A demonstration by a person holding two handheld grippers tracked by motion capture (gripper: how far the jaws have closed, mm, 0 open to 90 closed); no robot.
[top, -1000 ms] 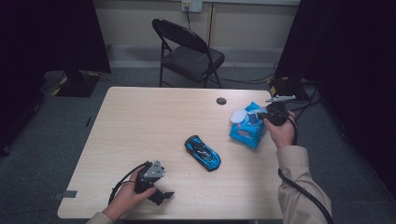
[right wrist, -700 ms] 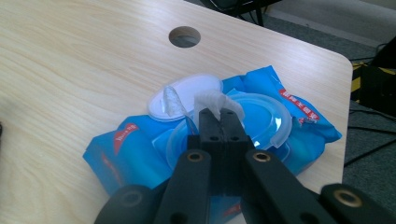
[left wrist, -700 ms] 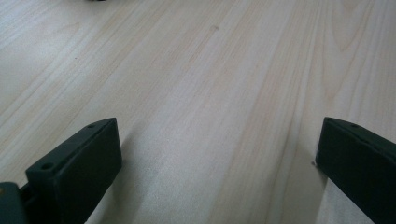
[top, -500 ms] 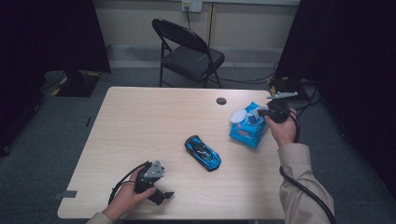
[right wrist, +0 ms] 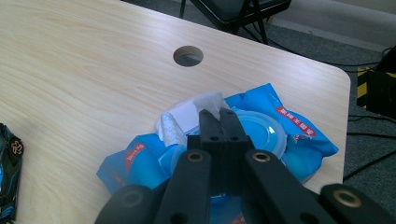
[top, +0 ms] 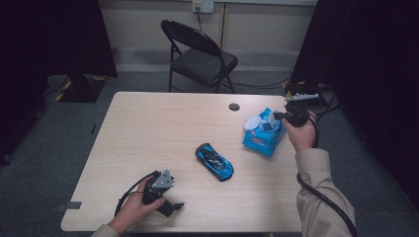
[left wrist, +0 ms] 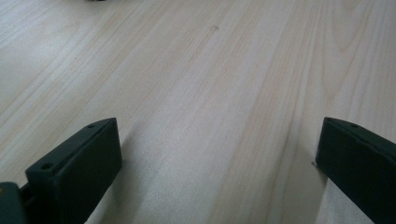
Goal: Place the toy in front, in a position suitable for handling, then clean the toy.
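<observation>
A blue wipe pack [top: 263, 140] lies near the table's right edge with its round lid open [right wrist: 261, 133]. A white wipe [right wrist: 196, 109] sticks up out of it. My right gripper [right wrist: 219, 114] is over the pack, its jaws pressed together and pinching the top edge of the wipe [top: 261, 121]. A hand holds this right gripper [top: 277, 117] from the right side. A blue toy car [top: 214, 161] sits mid-table, apart from both grippers. My left gripper [top: 170, 205] rests near the front left edge, jaws wide open over bare wood [left wrist: 219, 158].
The light wooden table [top: 148, 128] has a round cable hole [top: 234, 106] behind the pack. A black folding chair [top: 200, 54] stands beyond the far edge. Cables run on the floor at the right. The car's nose [right wrist: 8, 172] is at the left edge of the right gripper view.
The right hand has shifted only slightly at the pack, still with the wipe at its jaw tips. The left hand has kept still.
</observation>
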